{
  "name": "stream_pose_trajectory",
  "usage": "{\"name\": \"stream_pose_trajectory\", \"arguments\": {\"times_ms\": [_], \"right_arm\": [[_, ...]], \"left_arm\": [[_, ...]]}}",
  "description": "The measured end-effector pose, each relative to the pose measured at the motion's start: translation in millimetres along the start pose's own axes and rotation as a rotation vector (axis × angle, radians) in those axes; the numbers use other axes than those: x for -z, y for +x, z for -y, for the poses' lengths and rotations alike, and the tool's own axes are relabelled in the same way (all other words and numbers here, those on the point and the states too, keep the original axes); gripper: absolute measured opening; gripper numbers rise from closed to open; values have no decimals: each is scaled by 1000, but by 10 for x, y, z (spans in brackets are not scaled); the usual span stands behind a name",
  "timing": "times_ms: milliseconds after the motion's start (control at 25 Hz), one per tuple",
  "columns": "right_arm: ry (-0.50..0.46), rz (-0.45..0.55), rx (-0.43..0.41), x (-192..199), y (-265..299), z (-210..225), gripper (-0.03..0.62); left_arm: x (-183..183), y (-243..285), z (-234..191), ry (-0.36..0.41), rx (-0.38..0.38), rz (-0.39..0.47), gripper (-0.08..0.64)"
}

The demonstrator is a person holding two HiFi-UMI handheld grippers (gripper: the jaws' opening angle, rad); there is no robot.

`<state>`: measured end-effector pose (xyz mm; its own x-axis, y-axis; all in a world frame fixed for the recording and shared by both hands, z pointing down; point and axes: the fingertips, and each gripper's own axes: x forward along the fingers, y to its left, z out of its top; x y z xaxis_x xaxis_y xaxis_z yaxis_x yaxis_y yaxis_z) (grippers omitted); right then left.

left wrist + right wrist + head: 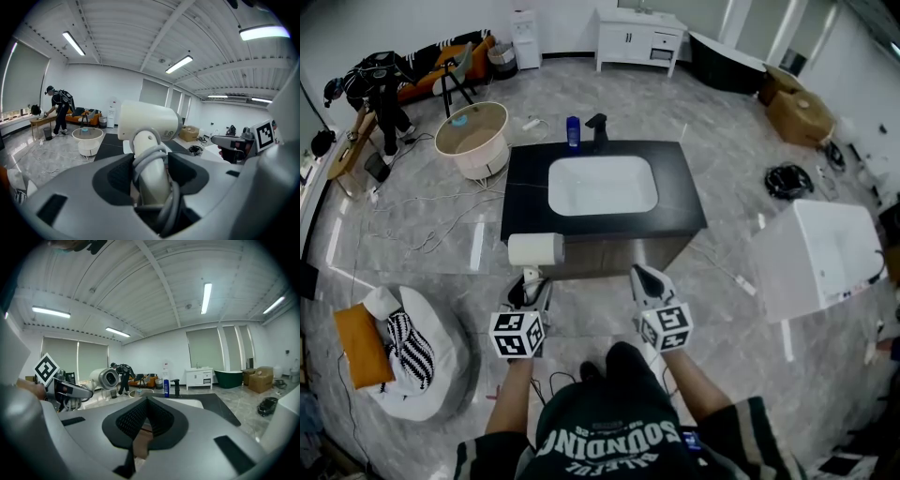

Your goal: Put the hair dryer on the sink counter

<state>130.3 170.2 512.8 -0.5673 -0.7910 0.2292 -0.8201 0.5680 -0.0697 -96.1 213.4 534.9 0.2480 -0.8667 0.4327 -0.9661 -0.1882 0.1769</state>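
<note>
Head camera looks steeply down; gripper cameras face the counter [530,202].

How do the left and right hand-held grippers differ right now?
The left hand-held gripper is clamped on the handle of the hair dryer; the right hand-held gripper holds nothing. The left's jaws stand wide around that handle; the right's are closed together. Both are held just in front of the sink counter.

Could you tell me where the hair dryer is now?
Head view, left: the left gripper holds the hair dryer by its handle at the near left corner of the sink counter.
</note>
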Motion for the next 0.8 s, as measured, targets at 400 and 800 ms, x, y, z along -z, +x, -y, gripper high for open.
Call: {"name": "stream_pose_trajectory", "arguments": {"times_ms": [400,800], "right_arm": [[0,-14,-1,-12,323,-30,-2],[18,-33,3,122,1013,405,-2]], "left_arm": [[-32,255,-236,2,13,-20,225],[-209,883,-468,-8,5,-40,225]]}}
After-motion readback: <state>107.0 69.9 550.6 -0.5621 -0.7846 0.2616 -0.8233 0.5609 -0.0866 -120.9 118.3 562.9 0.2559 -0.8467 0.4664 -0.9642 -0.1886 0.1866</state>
